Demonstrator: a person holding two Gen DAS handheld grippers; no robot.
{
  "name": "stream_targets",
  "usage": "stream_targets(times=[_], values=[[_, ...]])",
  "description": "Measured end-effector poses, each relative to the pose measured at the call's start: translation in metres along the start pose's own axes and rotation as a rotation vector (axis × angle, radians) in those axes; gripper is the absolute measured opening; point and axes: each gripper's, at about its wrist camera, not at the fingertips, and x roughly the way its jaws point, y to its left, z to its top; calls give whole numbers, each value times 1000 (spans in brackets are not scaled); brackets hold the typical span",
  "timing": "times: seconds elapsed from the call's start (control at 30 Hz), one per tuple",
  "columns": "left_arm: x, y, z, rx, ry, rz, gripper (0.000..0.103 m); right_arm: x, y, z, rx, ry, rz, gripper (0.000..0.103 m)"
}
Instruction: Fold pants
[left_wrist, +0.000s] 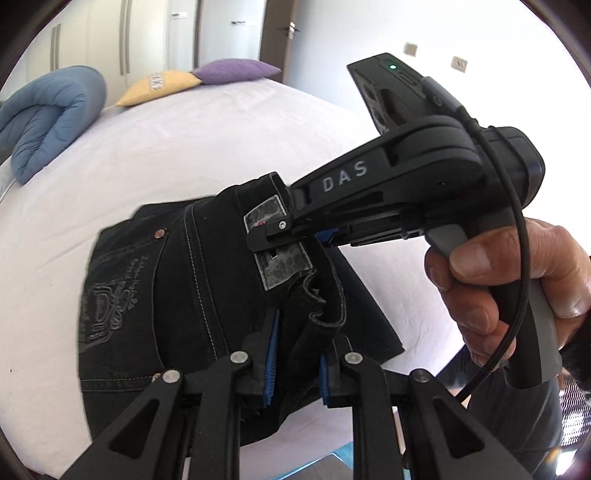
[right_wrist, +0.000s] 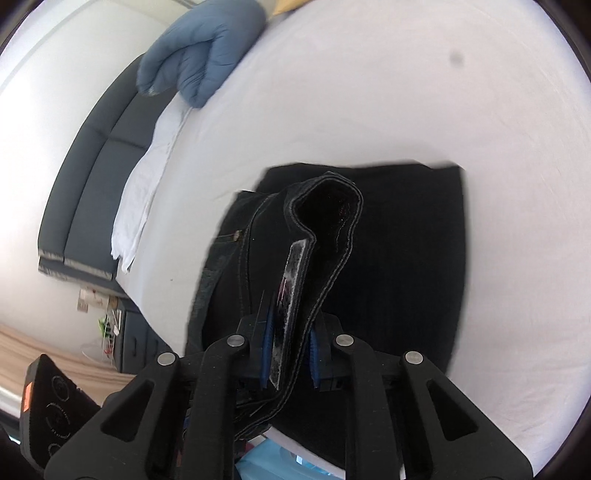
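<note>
**Both grippers clamped on the waistband, bed open all around**

The black pants (left_wrist: 155, 295) lie partly on a white bed (left_wrist: 184, 140), folded into a dark block, with the waistband end lifted off the sheet. In the left wrist view the left gripper (left_wrist: 295, 360) sits at 6 o'clock, its blue pads closed onto a bunched fold of the waistband. The right gripper (left_wrist: 275, 230) comes in from 3 o'clock, a hand (left_wrist: 517, 291) around its grey handle, and its jaws are pinched shut on the waistband at the grey label patch (left_wrist: 280, 254). The two grips sit close together on the same edge.

In the right wrist view the right gripper (right_wrist: 290, 350) holds that label edge upright between its pads, the waistband (right_wrist: 325, 206) looping open above it toward 12 o'clock. The rest of the pants (right_wrist: 406, 258) lies flat behind, its far edge straight and its right-hand edge squared off toward 3 o'clock.

Bare sheet stretches wide from 12 to 4 o'clock in this view. A folded blue duvet (right_wrist: 199, 48) lies at 11 o'clock, well apart from the pants. The bed's side edge runs down at 9 o'clock, close to the pants' left side. In the left wrist view a yellow pillow (left_wrist: 162, 86) and a purple pillow (left_wrist: 236, 70) rest at 12 o'clock, far off.
</note>
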Motion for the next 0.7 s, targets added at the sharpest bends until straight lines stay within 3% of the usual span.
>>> stream_targets(times=[0.1, 0.37, 0.7], values=[[17, -10, 6, 30, 32, 5, 18, 2, -31, -11, 43, -17, 24, 14], [27, -30, 22, 78, 28, 12, 18, -13, -48, 1, 37, -66, 40, 12], [53, -38, 12, 90, 66, -6, 21, -26, -88, -13, 97, -63, 52, 12]])
